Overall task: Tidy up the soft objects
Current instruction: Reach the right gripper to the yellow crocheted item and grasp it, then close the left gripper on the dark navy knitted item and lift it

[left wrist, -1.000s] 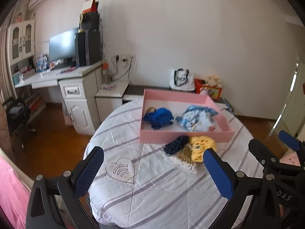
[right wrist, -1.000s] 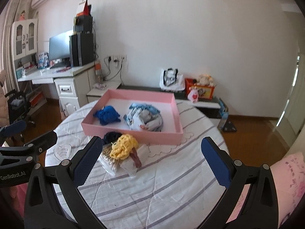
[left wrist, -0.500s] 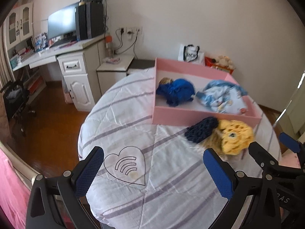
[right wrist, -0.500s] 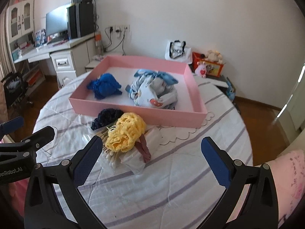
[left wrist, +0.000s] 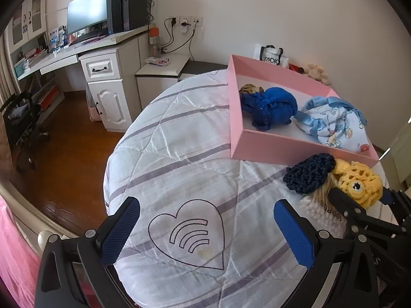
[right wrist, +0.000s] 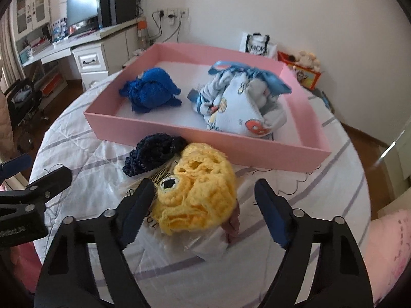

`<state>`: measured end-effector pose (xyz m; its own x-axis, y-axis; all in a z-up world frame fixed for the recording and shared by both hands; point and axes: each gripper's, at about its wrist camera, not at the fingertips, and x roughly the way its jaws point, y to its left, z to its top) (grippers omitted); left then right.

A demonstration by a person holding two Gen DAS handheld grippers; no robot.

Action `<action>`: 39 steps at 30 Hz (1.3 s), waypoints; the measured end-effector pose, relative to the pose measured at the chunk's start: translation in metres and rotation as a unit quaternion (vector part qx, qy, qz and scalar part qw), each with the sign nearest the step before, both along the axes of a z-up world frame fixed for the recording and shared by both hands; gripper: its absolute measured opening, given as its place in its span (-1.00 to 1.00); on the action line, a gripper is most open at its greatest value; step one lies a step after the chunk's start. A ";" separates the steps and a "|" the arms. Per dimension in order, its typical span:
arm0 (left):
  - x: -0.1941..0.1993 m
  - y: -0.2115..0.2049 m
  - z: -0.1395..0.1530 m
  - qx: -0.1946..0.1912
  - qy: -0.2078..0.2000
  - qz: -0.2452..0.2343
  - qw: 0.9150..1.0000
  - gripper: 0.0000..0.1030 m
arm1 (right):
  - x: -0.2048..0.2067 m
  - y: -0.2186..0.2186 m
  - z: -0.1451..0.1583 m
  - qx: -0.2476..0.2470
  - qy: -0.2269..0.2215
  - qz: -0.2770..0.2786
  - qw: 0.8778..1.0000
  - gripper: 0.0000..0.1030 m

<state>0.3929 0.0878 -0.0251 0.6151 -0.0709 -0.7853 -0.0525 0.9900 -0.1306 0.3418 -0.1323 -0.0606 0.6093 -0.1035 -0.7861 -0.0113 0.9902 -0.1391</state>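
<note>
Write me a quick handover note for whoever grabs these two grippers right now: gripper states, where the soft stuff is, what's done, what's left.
Right gripper: jaws closing around the yellow crochet toy; the pads do not look pressed on it yet.
Left gripper: open, empty, over the bare quilt.
In the pink tray: blue knit bundle and light blue printed cloth.
Outside the tray, at its near wall: the yellow toy and a dark navy crochet piece, both lying on a plastic bag of cotton swabs.
Done: two items in the tray.
Left: probably the yellow toy, then the navy piece, into the tray.
</note>
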 end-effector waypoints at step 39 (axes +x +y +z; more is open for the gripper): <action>0.056 -0.085 0.005 -0.039 0.018 -0.071 0.997 0.89 | -0.010 -0.112 0.023 0.081 -0.040 -0.079 0.993 -0.37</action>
